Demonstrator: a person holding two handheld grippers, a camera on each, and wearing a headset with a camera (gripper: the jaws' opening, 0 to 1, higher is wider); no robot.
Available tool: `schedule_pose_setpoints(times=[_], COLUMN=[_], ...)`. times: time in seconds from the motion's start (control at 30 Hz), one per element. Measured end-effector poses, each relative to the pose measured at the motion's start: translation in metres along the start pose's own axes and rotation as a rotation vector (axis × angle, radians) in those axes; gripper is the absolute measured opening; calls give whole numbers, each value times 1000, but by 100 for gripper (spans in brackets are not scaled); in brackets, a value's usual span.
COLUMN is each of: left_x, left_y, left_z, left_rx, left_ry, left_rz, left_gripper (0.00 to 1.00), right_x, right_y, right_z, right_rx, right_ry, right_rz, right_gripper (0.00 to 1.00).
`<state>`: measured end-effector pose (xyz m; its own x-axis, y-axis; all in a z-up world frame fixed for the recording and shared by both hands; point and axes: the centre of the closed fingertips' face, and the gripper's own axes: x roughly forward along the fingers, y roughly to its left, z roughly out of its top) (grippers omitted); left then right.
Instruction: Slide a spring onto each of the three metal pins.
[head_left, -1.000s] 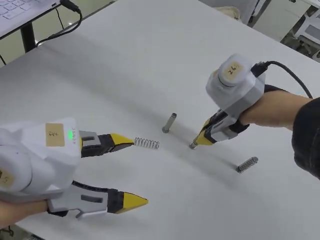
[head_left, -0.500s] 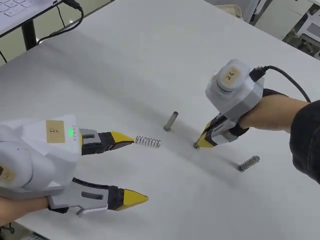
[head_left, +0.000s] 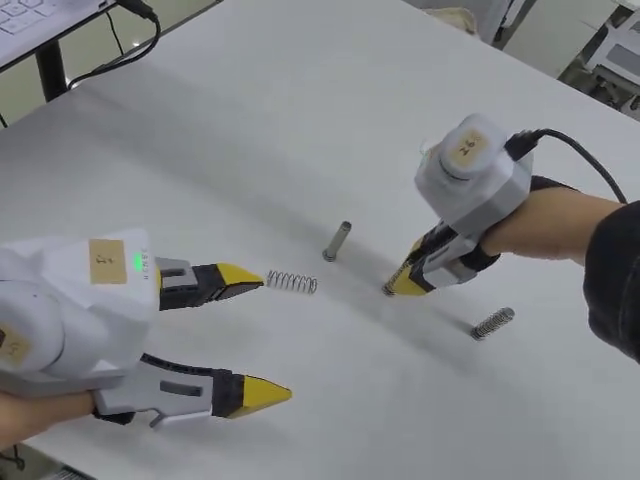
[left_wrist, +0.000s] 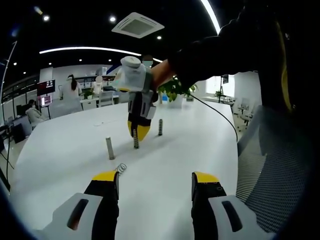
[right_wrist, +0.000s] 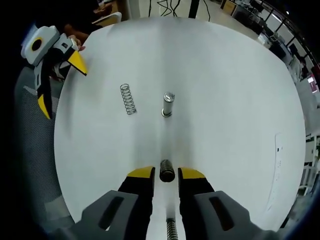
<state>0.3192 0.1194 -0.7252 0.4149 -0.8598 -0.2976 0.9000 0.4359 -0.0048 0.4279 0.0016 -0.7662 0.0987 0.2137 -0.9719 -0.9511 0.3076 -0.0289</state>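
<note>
Right gripper (right_wrist: 166, 174) pinching dark coil spring (right_wrist: 167, 171) over short metal pin (head_left: 387, 290); keep coil plumb, press straight down. Left gripper (head_left: 258, 335) spread, empty; loose steel spring (head_left: 291, 282), bare grey pin (head_left: 337, 242) at its 1 o'clock, head view.

Honestly, barely anything moves. The right gripper (head_left: 400, 284) sits a hair lower relative to the bare pin (head_left: 338, 241) than a second ago, and the spring (right_wrist: 167, 171) at its tips peeks out less in the head view. The whole head view also nudges a bit, but that's just the camera.
</note>
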Motion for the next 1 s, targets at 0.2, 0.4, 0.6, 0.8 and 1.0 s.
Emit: schedule_pose_setpoints(times=[0.2, 0.4, 0.6, 0.8, 1.0], left_x=[2, 5, 6, 8, 11], left_y=[1, 6, 13, 18, 23], left_z=[-1, -2, -2, -4, -6], left_rx=[-1, -2, 1, 4, 3], left_ry=[7, 15, 24, 36, 44], left_rz=[-5, -3, 3, 6, 4], left_gripper=[53, 53, 53, 52, 51], right_x=[-10, -22, -36, -48, -59], right_y=[-1, -2, -2, 3, 10], right_z=[1, 3, 7, 7, 9], right_rx=[6, 19, 34, 26, 22], right_ry=[-27, -63, -110, -128, -143], right_rz=[-16, -33, -50, -67, -75], right_gripper=[19, 19, 19, 20, 20])
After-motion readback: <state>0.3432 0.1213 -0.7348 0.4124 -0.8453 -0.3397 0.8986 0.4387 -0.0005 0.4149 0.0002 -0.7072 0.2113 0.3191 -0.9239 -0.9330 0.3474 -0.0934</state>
